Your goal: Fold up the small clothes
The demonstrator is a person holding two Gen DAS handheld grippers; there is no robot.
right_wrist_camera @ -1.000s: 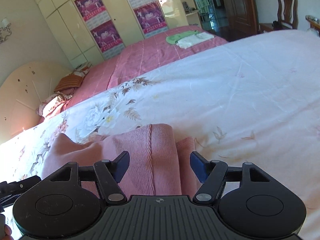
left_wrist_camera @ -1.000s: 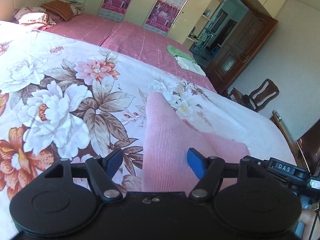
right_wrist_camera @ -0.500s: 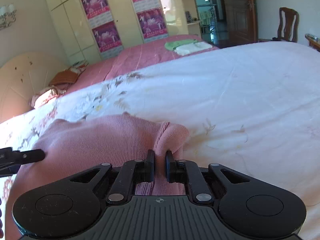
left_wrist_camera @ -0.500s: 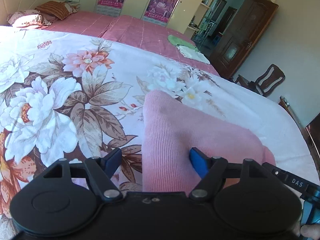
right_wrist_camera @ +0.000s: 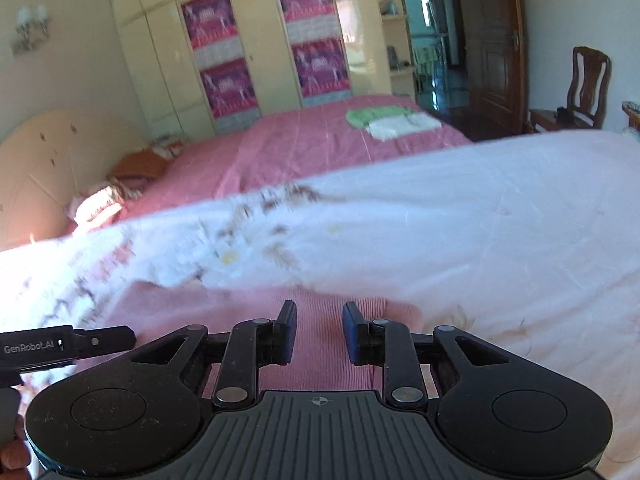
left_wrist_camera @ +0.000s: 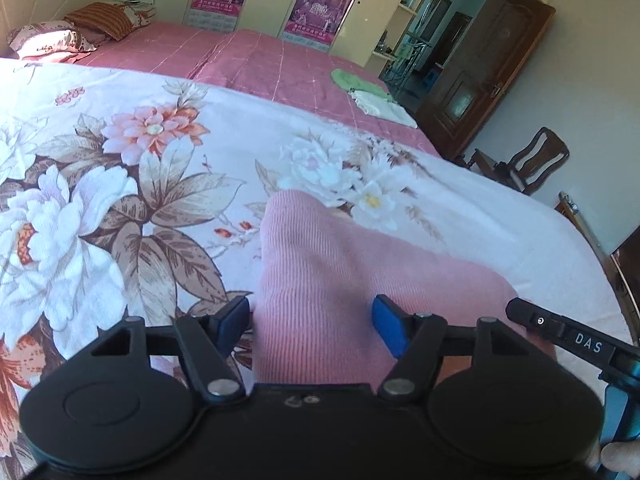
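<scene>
**Pink garment on the bed, both tools over it**

Pink ribbed garment (left_wrist_camera: 320, 280) lies on the floral bedspread (left_wrist_camera: 120, 200), near the front edge of both views. In the left wrist view it runs up from the bottom centre to a rounded end near the white flower print, w/ a wider part spreading off to the right.

Left tool (left_wrist_camera: 310, 322): jaws wide apart and closing a bit right now. The garment sits between the blue pads; one pad is at the cloth's left edge, the other over the cloth on the right. No pinch visible, nothing gripped.

Right tool (right_wrist_camera: 319, 330): jaws fairly narrow, opening at this moment. Pink cloth shows in the gap between the pads, but the pads stand clear of it w/ no fold squeezed btwn them. The far part of this view is motion-blurred, so bedspread detail there is hard to read.

Each tool's tip pokes into the other's view: right one at lower right of the left wrist view, left one at lower left of the right wrist view.

Background: a second bed w/ pink cover (left_wrist_camera: 260, 60), green and white folded cloths (left_wrist_camera: 372, 94) on it, pillows (left_wrist_camera: 60, 36) at its head, wardrobe w/ posters (right_wrist_camera: 256, 52), wooden chair (right_wrist_camera: 588, 84).
</scene>
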